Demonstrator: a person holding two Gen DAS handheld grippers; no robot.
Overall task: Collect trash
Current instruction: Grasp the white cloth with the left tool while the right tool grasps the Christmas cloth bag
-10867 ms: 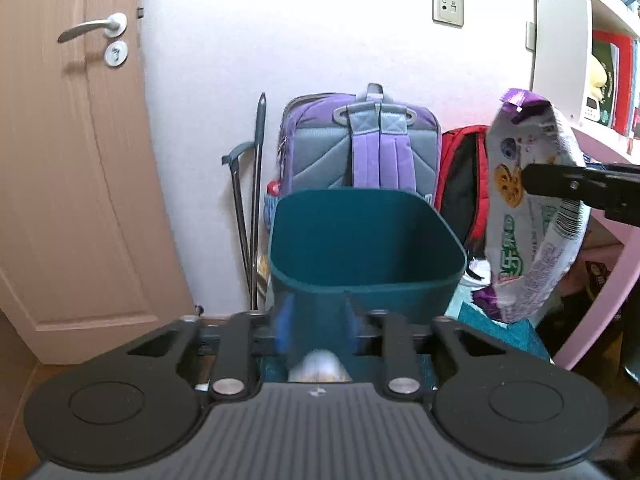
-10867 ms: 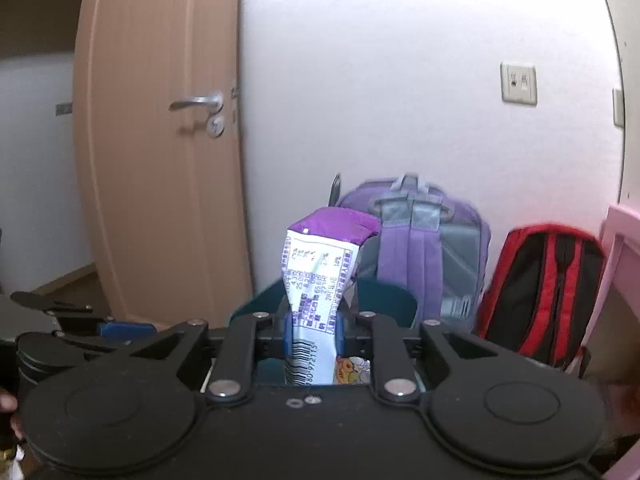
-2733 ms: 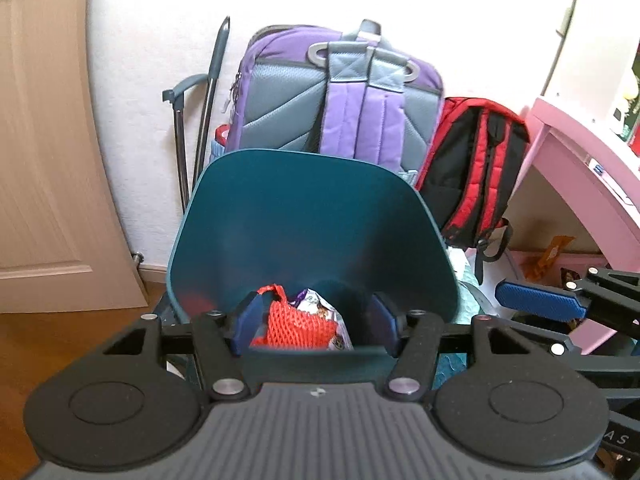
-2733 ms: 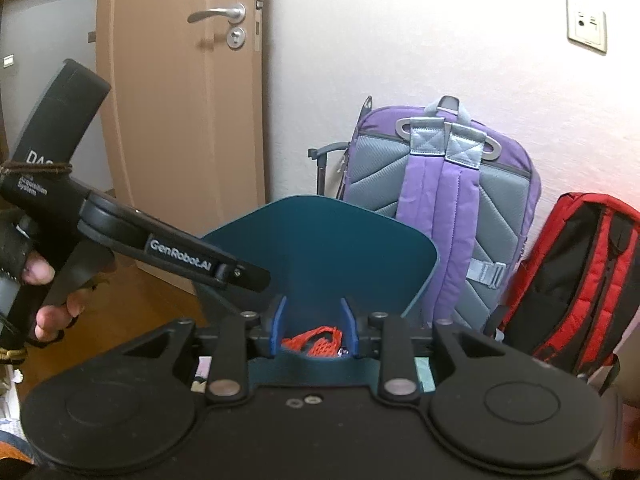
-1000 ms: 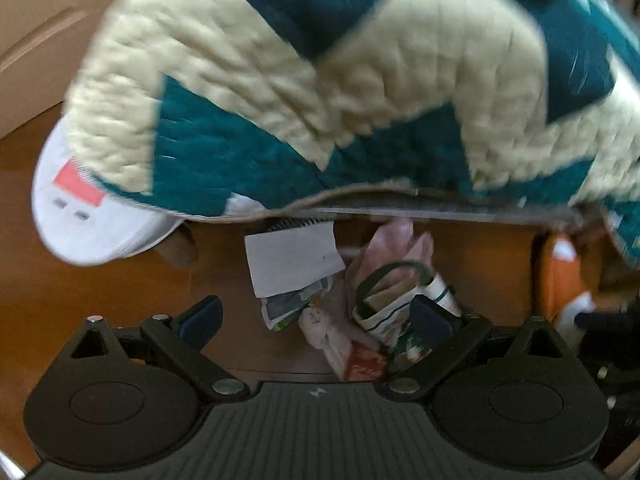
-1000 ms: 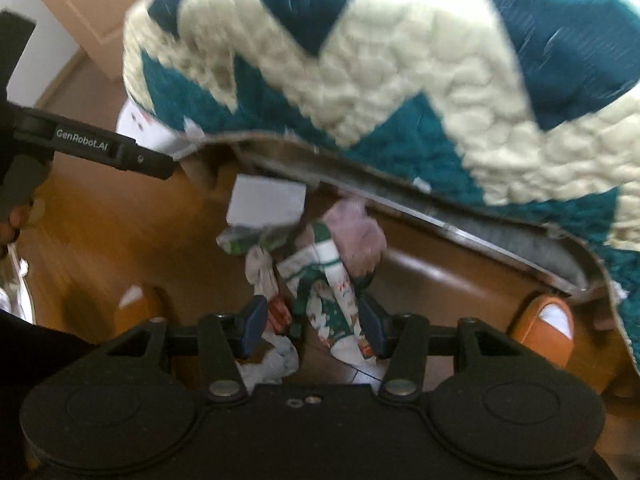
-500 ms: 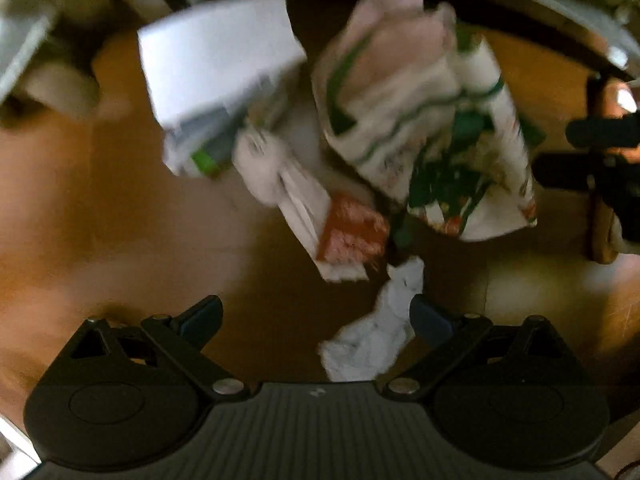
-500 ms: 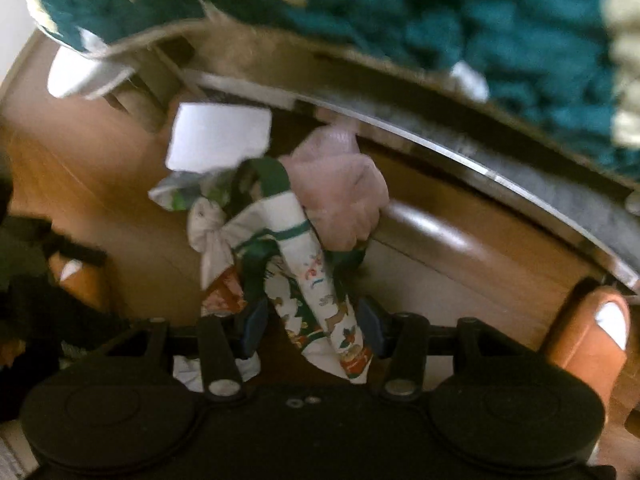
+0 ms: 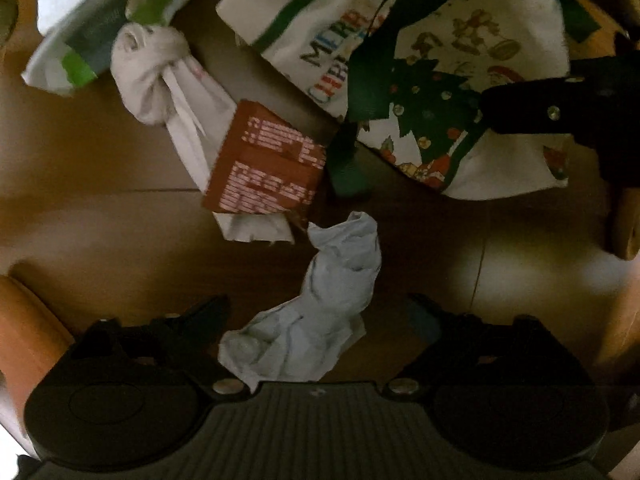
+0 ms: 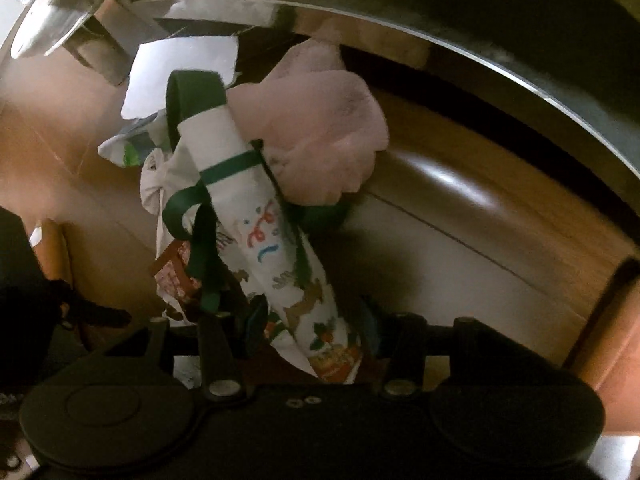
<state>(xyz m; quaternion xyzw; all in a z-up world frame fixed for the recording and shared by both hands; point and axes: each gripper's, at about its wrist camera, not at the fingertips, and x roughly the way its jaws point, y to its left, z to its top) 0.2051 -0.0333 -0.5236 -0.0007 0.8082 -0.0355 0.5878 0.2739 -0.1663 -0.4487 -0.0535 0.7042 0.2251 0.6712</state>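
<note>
Partly claw-hidden crumpled tissue (image 9: 320, 312)

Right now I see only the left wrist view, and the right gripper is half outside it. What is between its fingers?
Observer: The right gripper has the lower end of the Christmas bag between its fingers; its jaws have just been closing. Whether the pads press it, I cannot tell.
Operator: Is anything behind the bag?
Observer: A pink fluffy thing lies against its upper part.
Operator: And beyond that?
Observer: A metal rail runs across, above the pink thing.
</note>
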